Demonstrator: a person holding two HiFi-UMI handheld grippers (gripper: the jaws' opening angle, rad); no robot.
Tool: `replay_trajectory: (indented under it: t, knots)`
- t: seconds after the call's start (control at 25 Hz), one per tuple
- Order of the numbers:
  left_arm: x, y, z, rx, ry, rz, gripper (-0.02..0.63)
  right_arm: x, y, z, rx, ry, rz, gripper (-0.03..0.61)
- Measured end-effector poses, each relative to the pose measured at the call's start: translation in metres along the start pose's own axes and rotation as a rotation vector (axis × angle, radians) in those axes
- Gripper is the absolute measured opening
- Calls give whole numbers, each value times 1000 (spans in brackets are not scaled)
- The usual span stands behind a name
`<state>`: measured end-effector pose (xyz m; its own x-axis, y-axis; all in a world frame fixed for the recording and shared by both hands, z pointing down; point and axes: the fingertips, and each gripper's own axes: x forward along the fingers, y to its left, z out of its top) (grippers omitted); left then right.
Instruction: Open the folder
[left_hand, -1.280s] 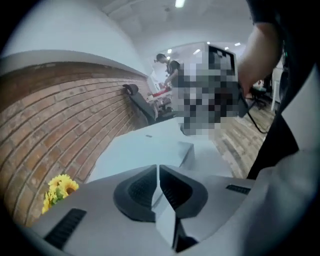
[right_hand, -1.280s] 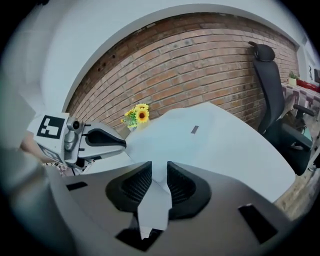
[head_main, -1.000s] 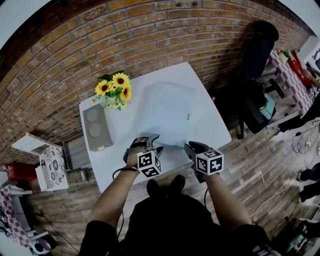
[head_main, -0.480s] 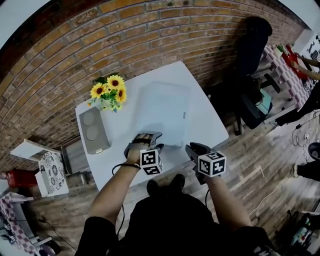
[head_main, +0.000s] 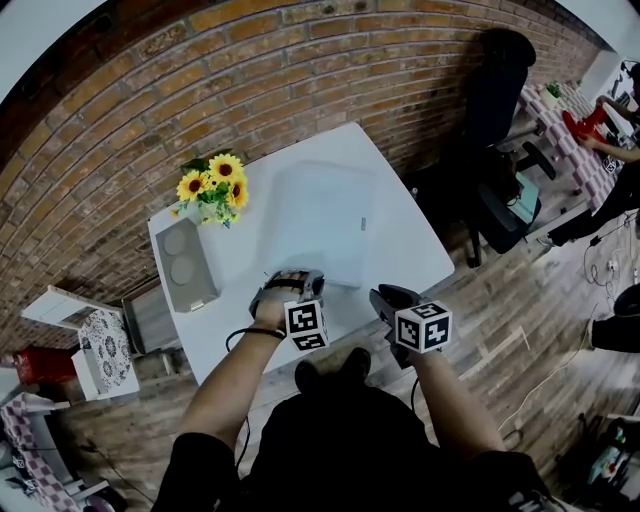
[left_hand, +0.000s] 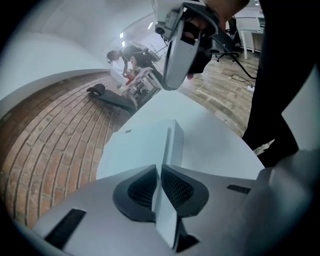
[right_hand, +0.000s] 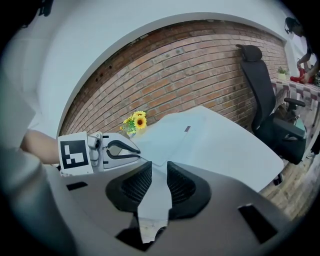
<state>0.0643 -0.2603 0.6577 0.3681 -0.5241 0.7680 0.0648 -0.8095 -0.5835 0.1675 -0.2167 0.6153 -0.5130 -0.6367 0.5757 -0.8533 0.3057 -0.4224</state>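
Wall: a red-brick wall (head_main: 300, 60) is running behind the table, with a pale white surface showing above it.
Floor: worn wooden planks (head_main: 530, 320) are stretching out to the right and along the near side.
Table: a white square table (head_main: 415, 250) is standing close to the brick.
Chair: a black office chair (head_main: 500, 95) is standing by the table's far right corner.
Table corner: sunflowers (head_main: 212, 183) are sitting at the far left, just beside a grey box (head_main: 185, 262) with two round recesses.
Left side: a low white stand (head_main: 103, 335) with a patterned top is sitting on the floor.
Far right: a checked cloth (head_main: 555, 125) is covering another table.
Light: bright, even light is filling the room.
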Motion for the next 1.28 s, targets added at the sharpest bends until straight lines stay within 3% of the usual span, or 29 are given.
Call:
replay_trajectory:
  t: [0.16, 0.48, 0.8, 1.08, 1.28]
  knots:
    - [-5, 7, 4, -91, -20, 19, 28, 1, -1, -2, 3, 4, -2, 109]
    - [-30, 32, -2, -428, -115, 67, 23, 25, -3, 5, -33, 20, -13, 118]
    - [-39, 31, -3, -543, -145, 65, 23, 71, -6, -4, -74, 102, -39, 144]
    - [-56, 54, -16, -711, -195, 122, 23, 78, -13, -6, -115, 120, -57, 135]
    - [-80, 67, -26, -886, -261, 189, 23, 68, -28, -7, -125, 124, -82, 133]
